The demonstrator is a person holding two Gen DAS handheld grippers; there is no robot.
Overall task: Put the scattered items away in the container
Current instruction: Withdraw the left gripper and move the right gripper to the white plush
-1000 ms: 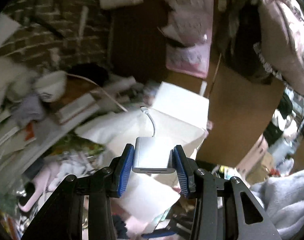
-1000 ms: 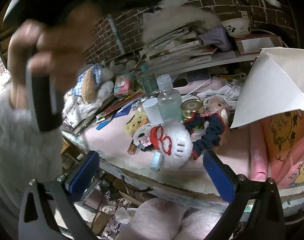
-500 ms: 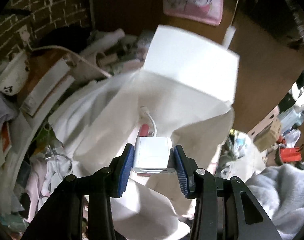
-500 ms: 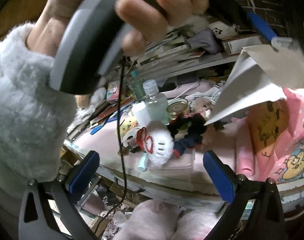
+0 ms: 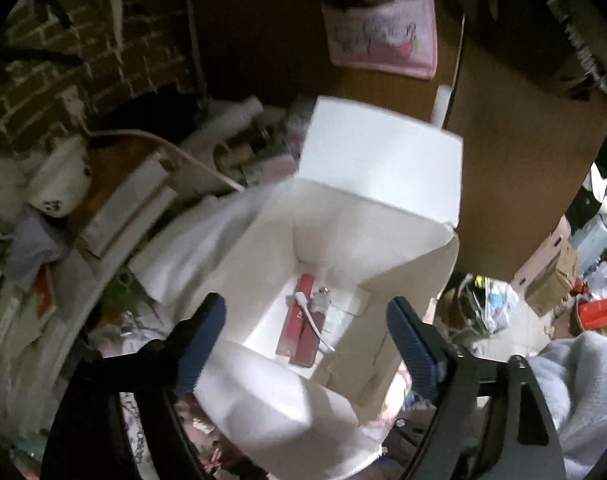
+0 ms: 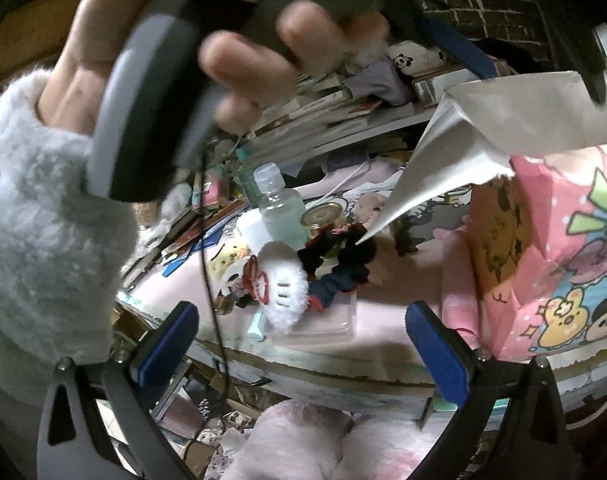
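Observation:
In the left wrist view my left gripper (image 5: 303,324) hangs over an open white box (image 5: 383,168); its jaws are opening and nothing is pressed between them. On the box floor lie two pink-red tubes (image 5: 299,320) and the white adapter (image 5: 339,314), its cable (image 5: 313,322) draped over the tubes. My right gripper (image 6: 303,340) stands open and empty before a cluttered pink tabletop (image 6: 383,320). On it sit a white fluffy clip with red glasses (image 6: 283,292), dark scrunchies (image 6: 337,264), a clear bottle (image 6: 281,212) and a small tin (image 6: 323,216).
A person's hand (image 6: 103,64) in a fluffy sleeve (image 6: 35,216) holds the left gripper's handle, filling the upper left of the right wrist view. A white box flap (image 6: 463,148) and pink cartoon bag (image 6: 563,264) stand at right. Books (image 5: 119,208) and a cardboard sheet (image 5: 515,184) flank the box.
The left gripper moved over the box and spread its jaws, letting go of the white adapter, which now lies inside. The right gripper stayed open and barely shifted.

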